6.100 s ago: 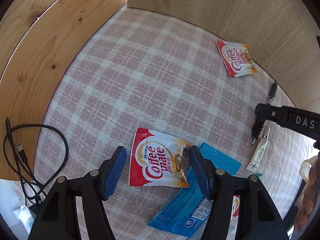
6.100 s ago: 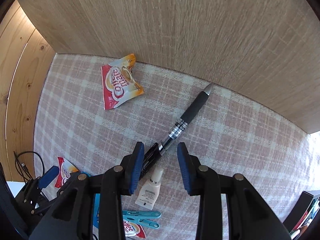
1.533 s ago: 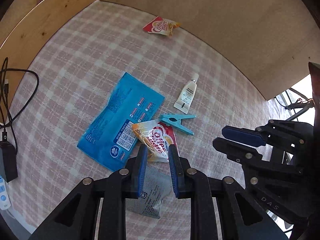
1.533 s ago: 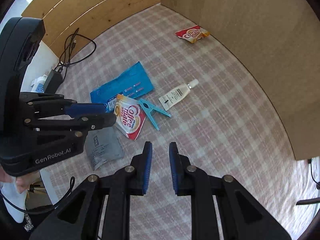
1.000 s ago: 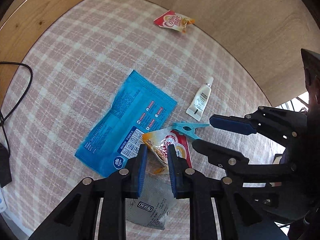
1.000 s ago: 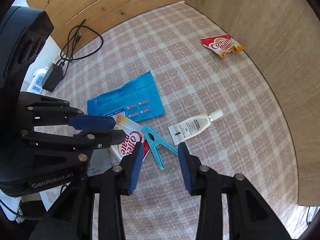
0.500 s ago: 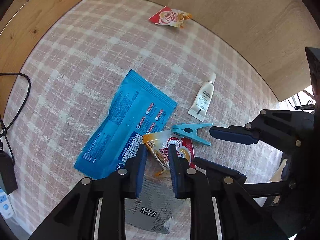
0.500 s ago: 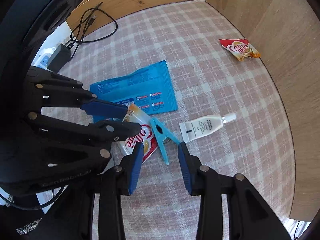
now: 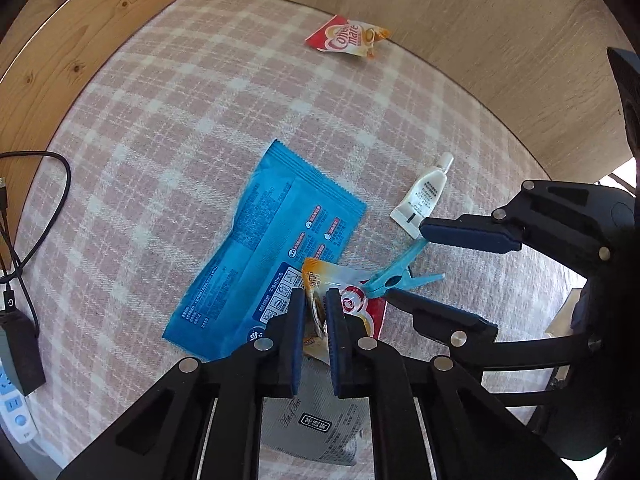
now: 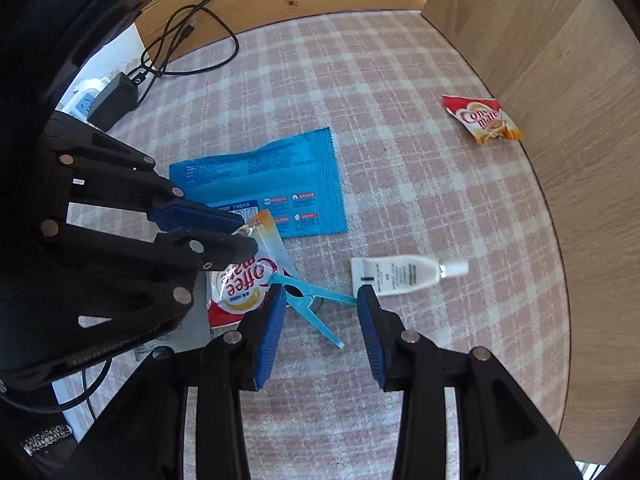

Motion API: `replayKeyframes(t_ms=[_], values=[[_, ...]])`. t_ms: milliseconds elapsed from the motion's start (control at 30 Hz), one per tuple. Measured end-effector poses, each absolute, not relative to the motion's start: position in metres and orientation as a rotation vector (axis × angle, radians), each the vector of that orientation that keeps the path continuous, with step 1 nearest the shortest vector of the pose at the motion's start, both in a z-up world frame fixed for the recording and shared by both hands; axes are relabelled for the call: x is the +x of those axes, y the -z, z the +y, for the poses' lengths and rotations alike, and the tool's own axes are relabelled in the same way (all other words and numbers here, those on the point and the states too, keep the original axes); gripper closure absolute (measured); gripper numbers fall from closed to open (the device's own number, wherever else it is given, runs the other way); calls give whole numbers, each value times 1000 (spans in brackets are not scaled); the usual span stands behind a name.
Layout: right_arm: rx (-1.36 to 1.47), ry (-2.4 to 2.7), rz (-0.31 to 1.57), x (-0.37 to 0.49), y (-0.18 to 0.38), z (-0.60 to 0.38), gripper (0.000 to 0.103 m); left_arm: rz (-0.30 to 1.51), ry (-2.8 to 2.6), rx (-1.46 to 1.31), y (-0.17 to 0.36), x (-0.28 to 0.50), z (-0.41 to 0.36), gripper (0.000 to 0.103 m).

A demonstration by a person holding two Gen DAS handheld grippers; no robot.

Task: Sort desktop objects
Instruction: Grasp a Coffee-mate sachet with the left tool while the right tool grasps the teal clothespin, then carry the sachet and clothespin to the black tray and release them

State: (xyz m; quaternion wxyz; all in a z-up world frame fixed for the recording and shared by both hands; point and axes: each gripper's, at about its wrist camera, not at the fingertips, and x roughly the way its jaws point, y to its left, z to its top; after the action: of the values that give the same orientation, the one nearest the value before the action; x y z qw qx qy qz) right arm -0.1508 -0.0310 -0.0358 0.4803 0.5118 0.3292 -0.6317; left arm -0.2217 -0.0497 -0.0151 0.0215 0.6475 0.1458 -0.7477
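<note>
A red and white Coffee mate sachet (image 9: 360, 302) (image 10: 240, 284) lies partly on a blue packet (image 9: 272, 248) (image 10: 272, 184). My left gripper (image 9: 315, 300) (image 10: 244, 236) is closing, and its pads pinch the sachet's orange end. A light-blue clothespin (image 9: 400, 276) (image 10: 312, 304) lies beside the sachet. My right gripper (image 10: 320, 294) (image 9: 406, 260) points down over it. Its jaws are opening; the clothespin sits between the fingers, untouched. A white tube (image 9: 424, 196) (image 10: 400, 276) lies just beyond. A second Coffee mate sachet (image 9: 348, 40) (image 10: 484, 120) rests near the wooden wall.
A grey packet (image 9: 316, 424) lies under my left gripper. A black charger with cable (image 10: 116, 96) (image 9: 20, 344) and a white power strip (image 9: 16, 416) sit at the cloth's edge. Wooden walls (image 9: 480, 40) (image 10: 580, 160) bound the checked cloth (image 9: 200, 120).
My left jaws have narrowed onto the sachet's end. The right gripper has rolled and now straddles the clothespin, with its jaws slightly wider. The pen seen beside the tube earlier is gone.
</note>
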Motion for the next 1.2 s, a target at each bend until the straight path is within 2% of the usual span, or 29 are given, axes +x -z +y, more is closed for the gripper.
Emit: replayKeyframes(t_ms=[200, 567, 667, 700, 733, 767, 900, 1200], values=[[1257, 1456, 790, -146, 37, -33, 55, 461, 2315, 2004, 18, -219, -56, 94], [1270, 1455, 890, -139, 42, -35, 55, 517, 2295, 2030, 28, -214, -58, 92], [1242, 1458, 958, -131, 50, -42, 60, 503, 2304, 2031, 29, -212, -58, 92], [1256, 1466, 952, -132, 48, -41, 65, 503, 2310, 2031, 29, -211, -58, 93], [1280, 1477, 928, -134, 47, -39, 75, 514, 2315, 2030, 30, -210, -59, 94], [1313, 1481, 890, -137, 45, -36, 78, 536, 2314, 2021, 30, -208, -61, 95], [1379, 1538, 809, -136, 42, -13, 78, 593, 2315, 2004, 28, -202, -65, 96], [1587, 1810, 549, -136, 1, 63, 79, 500, 2441, 1994, -12, -177, -17, 98]])
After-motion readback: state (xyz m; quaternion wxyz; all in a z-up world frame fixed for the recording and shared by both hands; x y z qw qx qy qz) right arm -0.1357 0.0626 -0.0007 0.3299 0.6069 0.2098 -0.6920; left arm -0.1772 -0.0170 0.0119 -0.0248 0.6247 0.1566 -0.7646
